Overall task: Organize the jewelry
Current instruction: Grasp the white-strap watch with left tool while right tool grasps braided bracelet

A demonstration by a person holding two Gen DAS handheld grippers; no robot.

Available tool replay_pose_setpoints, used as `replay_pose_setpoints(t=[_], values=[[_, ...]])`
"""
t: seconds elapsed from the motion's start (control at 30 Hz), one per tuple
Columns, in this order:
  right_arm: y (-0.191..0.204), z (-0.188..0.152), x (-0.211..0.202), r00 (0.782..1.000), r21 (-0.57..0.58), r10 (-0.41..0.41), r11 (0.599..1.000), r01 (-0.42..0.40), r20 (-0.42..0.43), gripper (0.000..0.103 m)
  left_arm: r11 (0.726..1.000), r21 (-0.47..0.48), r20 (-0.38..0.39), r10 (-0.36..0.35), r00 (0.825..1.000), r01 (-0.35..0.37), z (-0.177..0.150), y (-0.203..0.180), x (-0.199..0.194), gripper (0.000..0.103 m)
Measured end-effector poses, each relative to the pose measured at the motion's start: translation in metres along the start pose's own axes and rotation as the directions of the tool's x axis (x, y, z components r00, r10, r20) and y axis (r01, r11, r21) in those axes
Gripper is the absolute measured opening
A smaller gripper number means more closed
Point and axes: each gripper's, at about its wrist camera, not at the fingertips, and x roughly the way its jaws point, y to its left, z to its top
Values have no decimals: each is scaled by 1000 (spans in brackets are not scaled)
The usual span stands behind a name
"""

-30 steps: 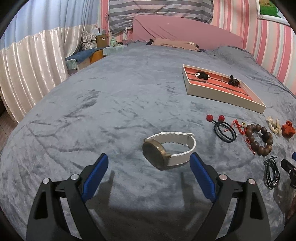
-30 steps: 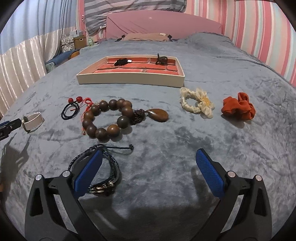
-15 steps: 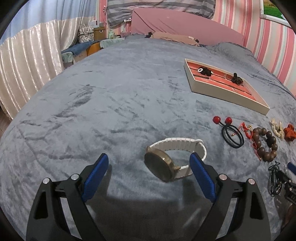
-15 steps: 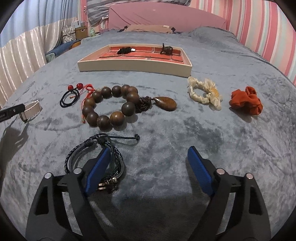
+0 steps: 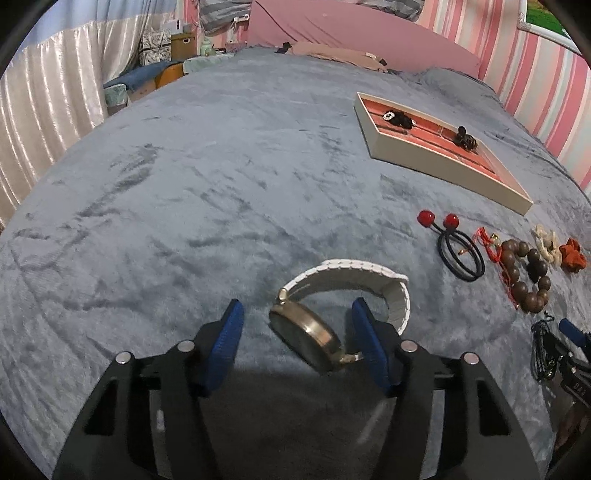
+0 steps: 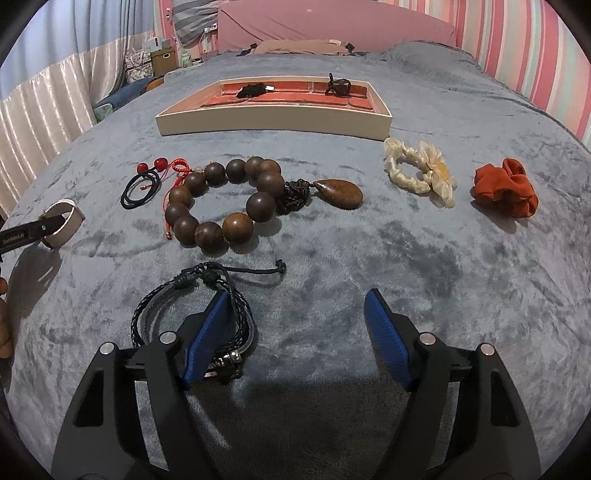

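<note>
A white-strap watch (image 5: 325,314) with a gold case lies on the grey bedspread, its case between the open fingers of my left gripper (image 5: 295,332), which do not touch it. My right gripper (image 6: 295,332) is open and empty; its left finger (image 6: 207,332) overlaps a black braided bracelet (image 6: 192,314). Ahead lie a wooden bead bracelet (image 6: 221,206) with a pendant, a black hair tie (image 6: 142,186) with red balls, a cream scrunchie (image 6: 417,171) and an orange scrunchie (image 6: 504,186). A cream jewelry tray (image 6: 273,122) with a red lining holds two dark items.
The bed's pink headboard (image 6: 332,26) and a tan pillow (image 6: 299,46) are at the far end. Curtains (image 5: 48,110) and boxes (image 5: 181,44) stand to the left, a striped wall (image 6: 524,40) to the right. The left gripper's tip shows in the right wrist view (image 6: 22,234).
My left gripper has moved forward over the watch and its fingers have narrowed around the case. My right gripper has moved forward and its fingers have narrowed, the left finger now over the black bracelet.
</note>
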Motion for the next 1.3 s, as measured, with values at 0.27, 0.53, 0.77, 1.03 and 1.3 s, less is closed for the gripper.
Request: replay_pose_setpoints(t=[0.27,0.53,0.77,1.03,1.3], values=[[5,-2,1,1000,-12,16,1000,-16,-7,62,1000,0,-6,-20,1000,20,-7,-4,-1,39],[9,-3,-1,999,-24,53,998,-54,-6,45,999,-21,5,-44,999,44,-5,2,-2,33],[18,-4,-2,996,-42,87,995,-87,-10,17,999,-13,11,-44,999,44,-4,1,-2,33],[13,-3,-13,994,-14,109,994,-108,33,6,999,-8,15,-41,999,41,-3,-1,-3,33],[9,2,-23,992,-9,98,995,-97,77,6,999,4,28,-32,999,32,-2,-4,-9,32]])
